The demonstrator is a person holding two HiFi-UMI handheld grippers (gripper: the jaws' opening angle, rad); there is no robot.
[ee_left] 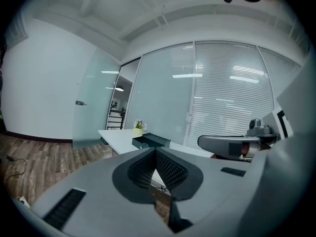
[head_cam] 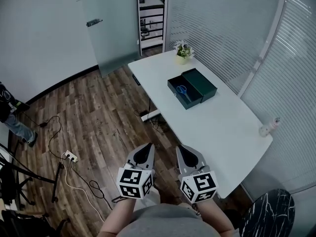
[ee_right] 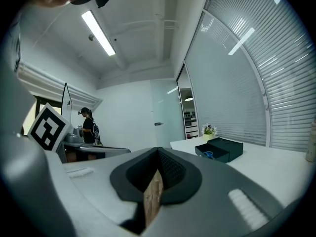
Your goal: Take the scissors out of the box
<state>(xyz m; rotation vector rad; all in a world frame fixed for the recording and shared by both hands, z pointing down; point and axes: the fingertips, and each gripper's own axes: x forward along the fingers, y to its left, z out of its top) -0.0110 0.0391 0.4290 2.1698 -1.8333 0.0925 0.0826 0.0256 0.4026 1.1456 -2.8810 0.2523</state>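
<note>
A dark green box (head_cam: 183, 94) lies open on the white table (head_cam: 217, 127), with blue-handled scissors (head_cam: 183, 90) inside and its lid (head_cam: 200, 84) beside it. Both grippers hover low near my body, well short of the table's near end. The left gripper (head_cam: 147, 145) and the right gripper (head_cam: 183, 148) are shut with nothing between the pads. In the left gripper view the box (ee_left: 148, 141) is small and far ahead beyond the closed tips (ee_left: 156, 151). The right gripper view shows the box (ee_right: 217, 150) and scissors (ee_right: 208, 154) to the right of its closed tips (ee_right: 158, 149).
A small potted plant (head_cam: 183, 52) stands at the table's far end, and a white object (head_cam: 269, 127) at its right edge. Cables and a power strip (head_cam: 70, 156) lie on the wooden floor. A person (head_cam: 12, 117) stands at far left. A dark chair (head_cam: 269, 214) is lower right.
</note>
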